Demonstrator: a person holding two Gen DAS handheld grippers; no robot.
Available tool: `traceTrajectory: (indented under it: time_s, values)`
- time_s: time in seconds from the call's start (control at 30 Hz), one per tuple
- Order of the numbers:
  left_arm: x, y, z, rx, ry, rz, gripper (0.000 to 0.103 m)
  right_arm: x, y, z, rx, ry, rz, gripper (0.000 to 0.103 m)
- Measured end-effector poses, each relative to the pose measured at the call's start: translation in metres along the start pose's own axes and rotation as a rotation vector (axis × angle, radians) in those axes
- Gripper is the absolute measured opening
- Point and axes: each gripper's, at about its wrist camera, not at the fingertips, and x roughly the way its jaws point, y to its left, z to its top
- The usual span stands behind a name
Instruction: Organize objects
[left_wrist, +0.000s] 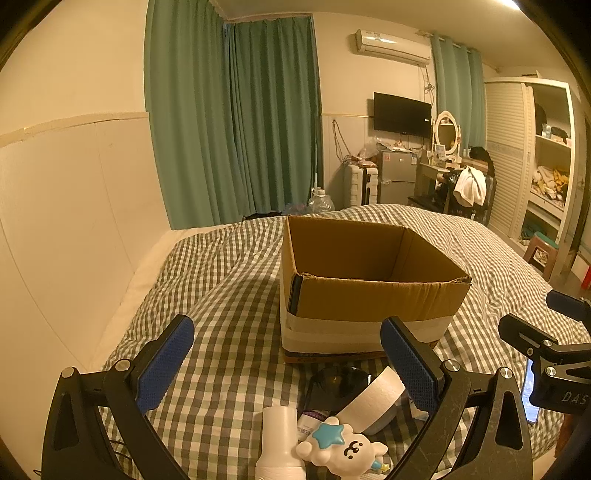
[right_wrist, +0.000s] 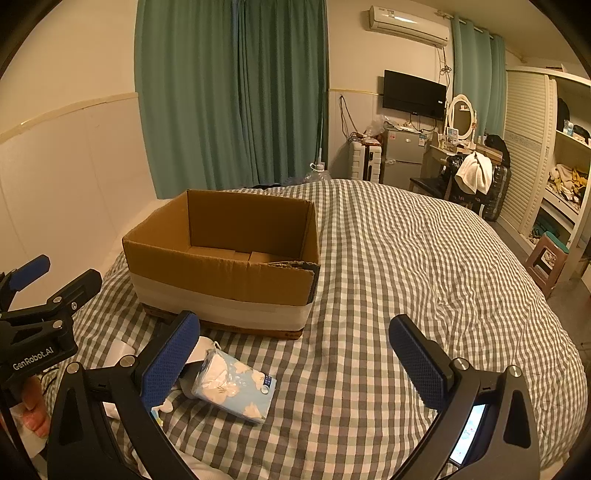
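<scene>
An open cardboard box (left_wrist: 369, 273) stands on the checked bed cover; it also shows in the right wrist view (right_wrist: 225, 258) and looks empty. My left gripper (left_wrist: 291, 354) is open above a pile in front of the box: a white bunny toy with a blue star (left_wrist: 340, 448), a white bottle (left_wrist: 279, 439), a white tape roll (left_wrist: 376, 400) and dark sunglasses (left_wrist: 340, 380). My right gripper (right_wrist: 295, 354) is open and empty, right of a floral blue tissue pack (right_wrist: 236, 387). A phone (right_wrist: 469, 432) lies by its right finger.
The bed (right_wrist: 424, 280) is wide with checked cover to the right of the box. A white wall panel (left_wrist: 66, 221) runs along the left. A stool (right_wrist: 546, 258), wardrobe shelves (right_wrist: 565, 177), chair and fridge stand beyond the bed.
</scene>
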Motion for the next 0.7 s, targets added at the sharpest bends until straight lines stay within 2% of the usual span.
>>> traceTrajectory:
  time_s: [0.3, 0.57, 0.7]
  values:
    - [0.0, 0.004, 0.006, 0.003, -0.002, -0.009, 0.103, -0.007, 0.005, 0.003, -0.012, -0.021, 0.001, 0.103]
    - [-0.003, 0.02, 0.019, -0.011, 0.015, -0.088, 0.103, -0.025, 0.005, 0.018, -0.018, -0.042, 0.03, 0.103]
    - [-0.009, 0.027, 0.021, -0.001, 0.004, -0.094, 0.103, -0.034, 0.008, 0.022, -0.039, -0.041, 0.068, 0.103]
